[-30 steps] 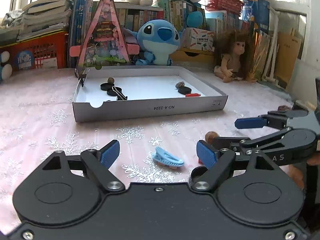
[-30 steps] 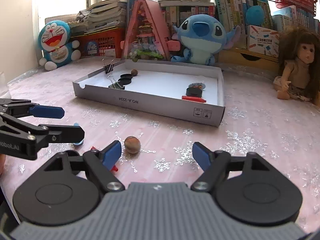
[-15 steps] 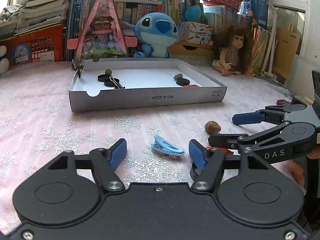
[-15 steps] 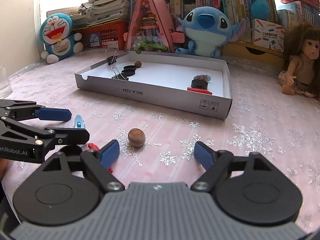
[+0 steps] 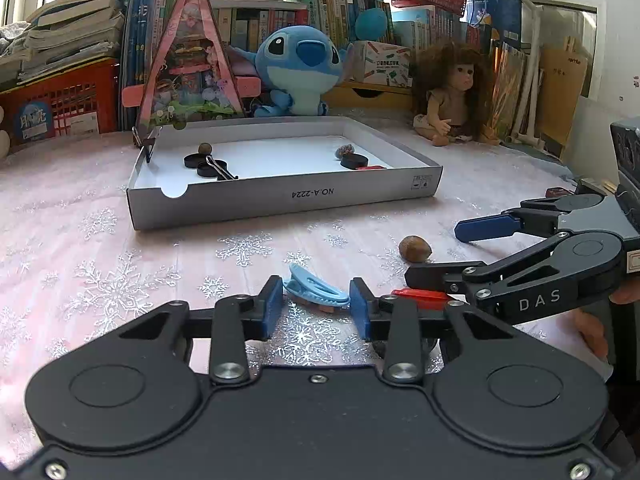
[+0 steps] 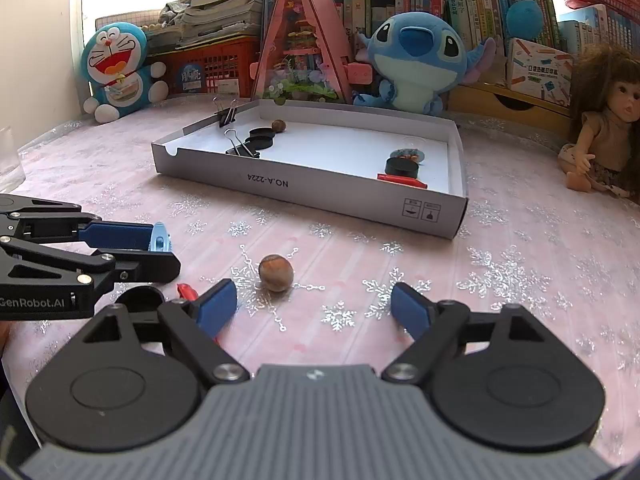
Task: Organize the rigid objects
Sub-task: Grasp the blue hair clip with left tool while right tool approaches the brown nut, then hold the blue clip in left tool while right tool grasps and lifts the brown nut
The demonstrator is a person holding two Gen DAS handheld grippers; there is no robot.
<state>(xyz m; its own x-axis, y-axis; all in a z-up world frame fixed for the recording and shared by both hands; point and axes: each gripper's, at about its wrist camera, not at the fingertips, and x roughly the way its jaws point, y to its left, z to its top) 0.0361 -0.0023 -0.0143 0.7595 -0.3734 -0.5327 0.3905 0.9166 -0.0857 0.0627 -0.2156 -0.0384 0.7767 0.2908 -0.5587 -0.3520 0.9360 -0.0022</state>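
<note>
A light blue hair clip (image 5: pixel 316 289) lies on the pink cloth between the pads of my left gripper (image 5: pixel 316 308), which has closed to the clip's ends; contact is unclear. It also shows in the right wrist view (image 6: pixel 159 237). A brown nut (image 6: pixel 275 273) lies just ahead of my open right gripper (image 6: pixel 314 307), and shows in the left wrist view (image 5: pixel 415 248). A red piece (image 5: pixel 420 294) and a black disc (image 6: pixel 140 298) lie near both grippers. The white tray (image 5: pixel 280 196) beyond holds black discs, binder clips, a nut and a red piece.
Plush toys (image 6: pixel 416 60), a pink triangular model (image 5: pixel 190 68), a doll (image 6: pixel 604 128), a red basket and books line the back. A binder clip (image 6: pixel 226 114) grips the tray's far left rim. A glass (image 6: pixel 10 156) stands at the far left.
My left gripper has moved forward around the blue clip and narrowed its jaws onto it. My right gripper has crept closer to the nut, staying open.
</note>
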